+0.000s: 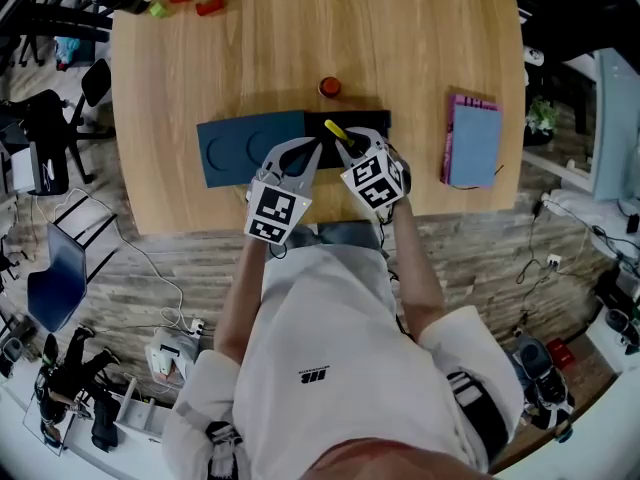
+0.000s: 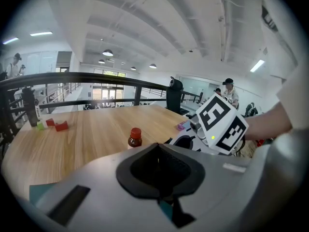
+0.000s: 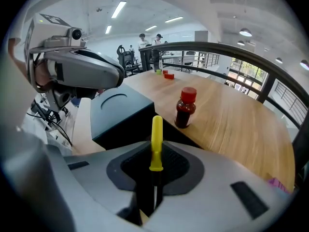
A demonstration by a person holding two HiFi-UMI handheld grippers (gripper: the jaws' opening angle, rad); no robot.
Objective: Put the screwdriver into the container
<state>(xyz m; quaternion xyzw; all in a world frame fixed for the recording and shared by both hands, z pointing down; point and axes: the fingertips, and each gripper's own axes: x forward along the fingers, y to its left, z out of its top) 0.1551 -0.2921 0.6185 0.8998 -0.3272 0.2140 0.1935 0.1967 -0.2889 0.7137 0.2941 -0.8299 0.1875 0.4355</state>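
Wooden table (image 1: pixel 400 58) standing in bright open hall, dark railing (image 2: pixel 72 76) running behind. Red-capped bottle (image 1: pixel 329 87) sitting just beyond container (image 1: pixel 250 146). Pink-edged notebook (image 1: pixel 472 140) lying well apart at right. Red blocks (image 1: pixel 209 7) and green block (image 1: pixel 156 10) resting at far left corner. Right gripper (image 1: pixel 350 151) clamping screwdriver (image 3: pixel 156 141), yellow handle pointing over container's open black compartment, bottle ahead. Left gripper (image 1: pixel 298 155) hovering alongside over blue lid, jaws pressing together, gripping nothing.
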